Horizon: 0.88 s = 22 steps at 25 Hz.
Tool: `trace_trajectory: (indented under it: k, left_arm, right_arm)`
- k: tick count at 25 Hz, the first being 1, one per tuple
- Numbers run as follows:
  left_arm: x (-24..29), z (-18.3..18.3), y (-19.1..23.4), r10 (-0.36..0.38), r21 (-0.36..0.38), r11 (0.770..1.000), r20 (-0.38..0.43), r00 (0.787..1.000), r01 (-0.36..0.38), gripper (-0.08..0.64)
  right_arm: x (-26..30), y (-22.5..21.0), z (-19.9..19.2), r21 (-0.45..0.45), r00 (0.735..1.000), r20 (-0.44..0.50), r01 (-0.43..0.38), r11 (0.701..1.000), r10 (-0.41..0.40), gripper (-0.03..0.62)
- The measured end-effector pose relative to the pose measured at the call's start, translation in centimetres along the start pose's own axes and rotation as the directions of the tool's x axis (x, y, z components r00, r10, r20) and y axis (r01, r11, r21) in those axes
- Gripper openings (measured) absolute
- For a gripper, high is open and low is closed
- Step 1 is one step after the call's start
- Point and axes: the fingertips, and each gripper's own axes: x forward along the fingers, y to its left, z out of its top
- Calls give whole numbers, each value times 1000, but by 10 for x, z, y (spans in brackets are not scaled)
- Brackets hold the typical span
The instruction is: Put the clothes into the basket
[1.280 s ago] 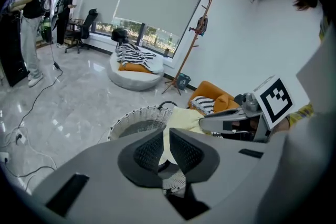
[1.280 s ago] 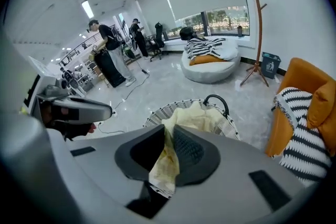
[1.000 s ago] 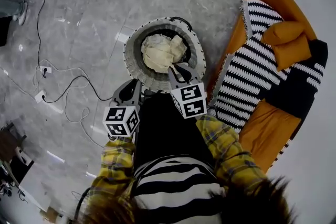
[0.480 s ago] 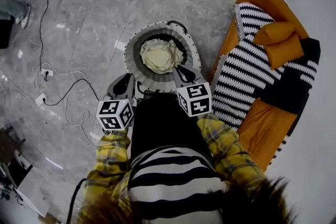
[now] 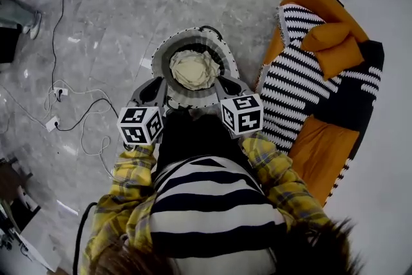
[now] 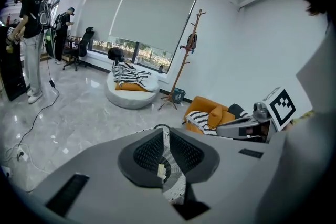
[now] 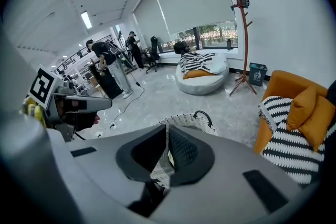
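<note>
Clothes are in neither hand-held gripper: the right hand-held gripper (image 5: 222, 80) has just been closing its jaws and they now meet with nothing between them, and the left hand-held gripper (image 5: 153, 85) has its jaws drawn together the same way, also on nothing. Both hang above the near rim of the basket (image 5: 156, 61), one at each side, held by arms in yellow plaid sleeves (image 5: 132, 170). In the right gripper view the basket's woven rim and dark handle show just past the jaws.

Inside the round striped basket lie the clothes (image 5: 193, 69), a cream bundle filling its bottom.

The basket stands on a grey marble floor (image 5: 109, 16). To its left, black cables (image 5: 55, 61) trail across the floor. To its right is an orange armchair (image 5: 322, 145) draped with a black-and-white striped blanket (image 5: 302, 74) and carrying an orange cushion (image 5: 335, 42). Farther off sits a round pale pouffe (image 7: 202, 78) with striped cloth on top, a wooden coat stand (image 7: 239, 23) beside it, and a wide window under a roller blind (image 6: 142, 18). People (image 7: 107, 68) stand at the far end of the room
</note>
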Motion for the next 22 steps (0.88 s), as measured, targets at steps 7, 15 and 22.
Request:
trace_trajectory:
  k: [7, 15, 22]
  left_arm:
    - [-11, 3, -13, -10, 6, 1000, 12, 1000, 10, 46]
    - [-17, -5, -24, -16, -7, 1000, -5, 1000, 16, 46]
    - [-17, -8, -28, -18, -1, 1000, -22, 1000, 18, 46]
  right_arm:
    - [-25, -13, -7, 12, 999, 5, 46, 999, -46, 28]
    - [-36, -13, -16, 31, 999, -12, 39, 999, -38, 28]
    - [-37, -13, -19, 41, 999, -23, 35, 999, -34, 26]
